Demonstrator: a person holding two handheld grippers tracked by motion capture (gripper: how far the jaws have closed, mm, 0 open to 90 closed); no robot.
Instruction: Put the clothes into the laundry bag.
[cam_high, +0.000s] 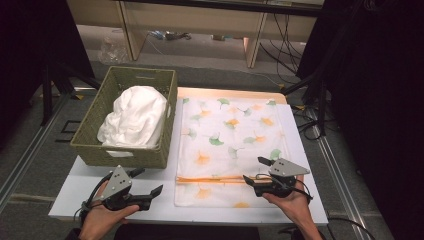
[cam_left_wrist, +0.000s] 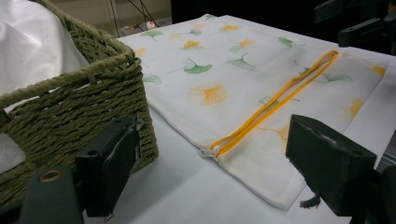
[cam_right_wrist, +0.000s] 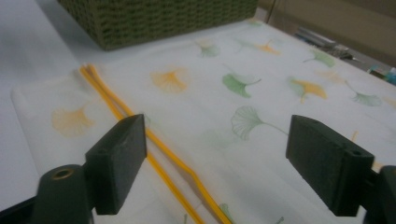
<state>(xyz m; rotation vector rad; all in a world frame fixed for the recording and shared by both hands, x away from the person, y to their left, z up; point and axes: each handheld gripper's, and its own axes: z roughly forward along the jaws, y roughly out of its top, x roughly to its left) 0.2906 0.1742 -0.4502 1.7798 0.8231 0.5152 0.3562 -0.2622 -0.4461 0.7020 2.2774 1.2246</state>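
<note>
A white mesh bag (cam_high: 230, 145) printed with green and orange leaves lies flat on the white table (cam_high: 75, 192). An orange zipper (cam_high: 210, 178) runs across its near end. My right gripper (cam_high: 253, 169) hovers open at the zipper's right end. In the right gripper view the zipper (cam_right_wrist: 154, 144) passes under the left jaw, and nothing is gripped. My left gripper (cam_high: 150, 181) rests open near the table's front left, apart from the bag. In the left gripper view the zipper pull (cam_left_wrist: 204, 151) lies ahead between the jaws.
A green woven basket (cam_high: 120, 156) holding a crumpled white cloth (cam_high: 135, 117) stands at the table's back left, right beside the bag's left edge. Past the table are the floor, wooden furniture legs and cables (cam_high: 285, 30). Dark curtains hang on both sides.
</note>
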